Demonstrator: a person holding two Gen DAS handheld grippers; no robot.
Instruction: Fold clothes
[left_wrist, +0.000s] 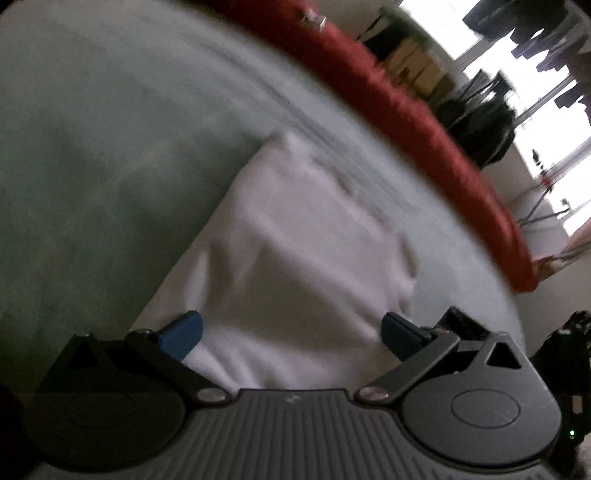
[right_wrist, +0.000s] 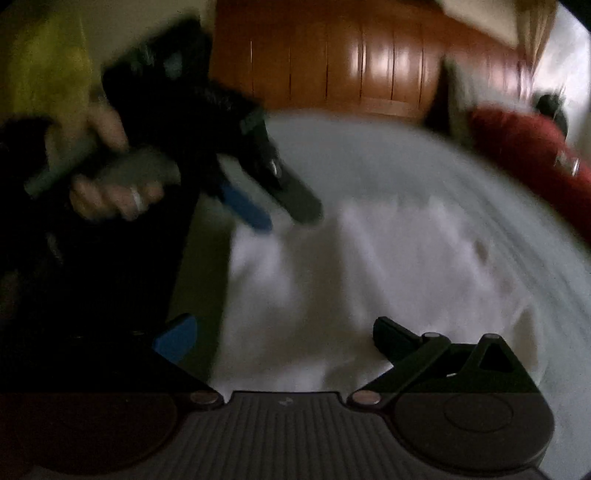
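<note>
A white garment (left_wrist: 295, 236) lies folded on a pale bed sheet (left_wrist: 110, 147). My left gripper (left_wrist: 291, 334) is open just above the garment's near edge, its blue fingers spread wide with nothing between them. In the right wrist view the same garment (right_wrist: 369, 277) lies spread in front of my right gripper (right_wrist: 282, 336), which is open and empty over its near edge. The left gripper (right_wrist: 284, 214) shows there too, held in a hand at the garment's far left corner, fingers apart. Both views are blurred.
A red cushion or blanket (left_wrist: 424, 122) runs along the far edge of the bed and shows in the right wrist view (right_wrist: 535, 162). A wooden headboard (right_wrist: 351, 62) stands behind. Bright windows and dark furniture (left_wrist: 487, 122) lie beyond the bed.
</note>
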